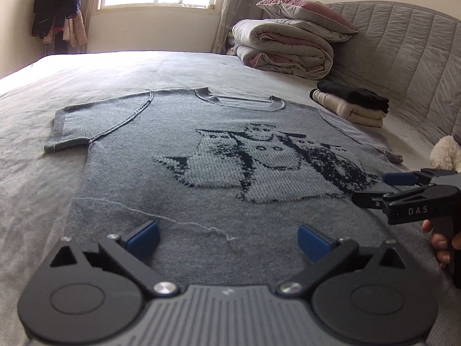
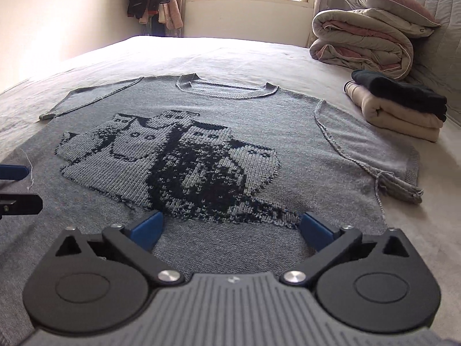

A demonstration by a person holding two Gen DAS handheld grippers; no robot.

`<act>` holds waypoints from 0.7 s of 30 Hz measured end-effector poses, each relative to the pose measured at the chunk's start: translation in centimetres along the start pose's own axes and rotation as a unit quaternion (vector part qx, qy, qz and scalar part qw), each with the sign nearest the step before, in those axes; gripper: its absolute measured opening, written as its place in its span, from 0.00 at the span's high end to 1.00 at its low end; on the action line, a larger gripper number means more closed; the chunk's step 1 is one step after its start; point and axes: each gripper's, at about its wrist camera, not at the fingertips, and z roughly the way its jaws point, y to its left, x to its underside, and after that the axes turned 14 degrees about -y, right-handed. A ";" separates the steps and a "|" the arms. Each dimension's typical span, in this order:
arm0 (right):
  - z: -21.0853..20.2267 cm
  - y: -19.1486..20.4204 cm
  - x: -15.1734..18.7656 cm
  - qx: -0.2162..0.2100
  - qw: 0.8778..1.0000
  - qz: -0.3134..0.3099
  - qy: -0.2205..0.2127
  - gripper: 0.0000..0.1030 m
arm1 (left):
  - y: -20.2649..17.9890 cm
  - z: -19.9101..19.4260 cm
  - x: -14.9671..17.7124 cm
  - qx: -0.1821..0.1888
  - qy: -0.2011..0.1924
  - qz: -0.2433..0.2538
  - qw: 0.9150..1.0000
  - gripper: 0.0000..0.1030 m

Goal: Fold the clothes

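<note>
A grey short-sleeved knit sweater (image 1: 184, 207) with a dark cat pattern lies flat on the bed, collar toward the window; it fills the right wrist view too, sweater (image 2: 230, 109). My left gripper (image 1: 229, 240) is open just above the sweater's lower hem, blue pads wide apart, nothing between them. A loose yarn thread (image 1: 178, 222) lies on the knit ahead of it. My right gripper (image 2: 230, 229) is open over the hem's right part. The right gripper (image 1: 374, 187) also shows from the side at the left wrist view's right edge, held by a hand (image 1: 440, 239).
A stack of folded clothes (image 2: 400, 103), black on beige, sits right of the sweater near the headboard (image 1: 409, 57). A rolled quilt and pillow (image 1: 288, 43) lie behind it. A plush toy (image 1: 445, 152) is at the right edge. Jackets (image 1: 57, 5) hang in the corner.
</note>
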 end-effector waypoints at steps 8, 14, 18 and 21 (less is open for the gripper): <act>-2.5 -0.9 0.9 -0.017 1.000 0.000 0.004 0.00 | -0.6 -1.4 0.8 -0.008 0.004 0.028 1.000 0.00; -4.7 -2.3 1.9 -0.026 1.000 0.011 0.008 0.00 | -0.4 -3.8 1.7 0.001 -0.002 0.024 1.000 0.00; -6.2 -2.9 2.7 -0.035 0.999 0.005 0.011 0.00 | -0.4 -5.5 2.6 0.004 -0.009 0.032 0.999 0.00; -7.3 -3.1 3.3 -0.040 0.999 -0.007 0.006 0.00 | -0.3 -6.8 3.3 0.006 -0.017 0.035 0.999 0.00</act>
